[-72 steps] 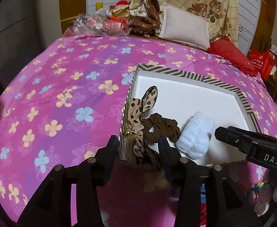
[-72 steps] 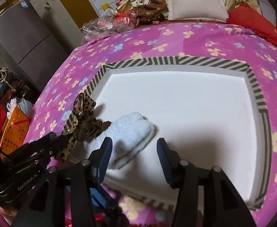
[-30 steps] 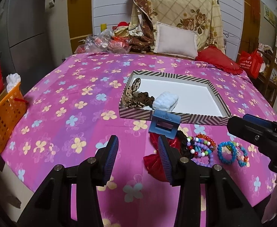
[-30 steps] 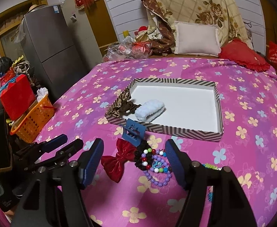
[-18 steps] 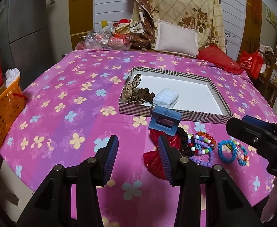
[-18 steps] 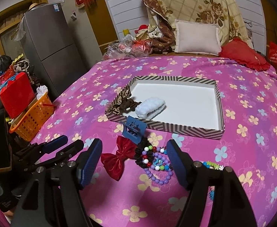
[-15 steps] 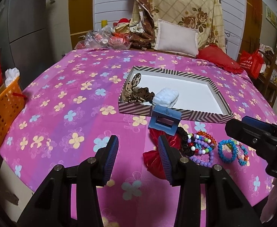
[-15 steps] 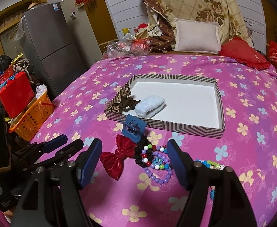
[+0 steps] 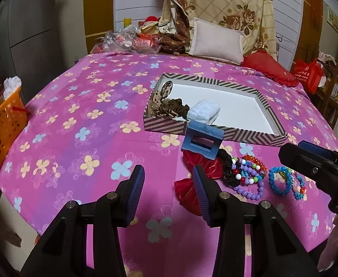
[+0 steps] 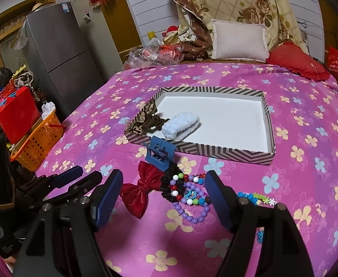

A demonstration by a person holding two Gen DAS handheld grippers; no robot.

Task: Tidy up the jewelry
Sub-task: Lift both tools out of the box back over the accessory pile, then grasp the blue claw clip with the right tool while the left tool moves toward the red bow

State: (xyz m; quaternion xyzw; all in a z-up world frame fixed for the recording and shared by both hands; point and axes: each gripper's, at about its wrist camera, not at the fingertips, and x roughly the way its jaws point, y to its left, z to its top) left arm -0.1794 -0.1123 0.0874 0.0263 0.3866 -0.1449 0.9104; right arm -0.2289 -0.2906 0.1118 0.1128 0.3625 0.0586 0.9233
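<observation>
Now right gripper (image 10: 162,198) widening, empty, above bead bracelets (image 10: 192,198); left gripper (image 9: 167,191) open.

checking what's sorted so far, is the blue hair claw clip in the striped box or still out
Out. The blue rectangular plastic hair clip stands on the pink floral bedspread, just outside the near wall of the striped cardboard box.

Both tongs back from the striped box (image 10: 224,152) — right tongs (image 10: 163,198) now wider, nothing between.
</observation>
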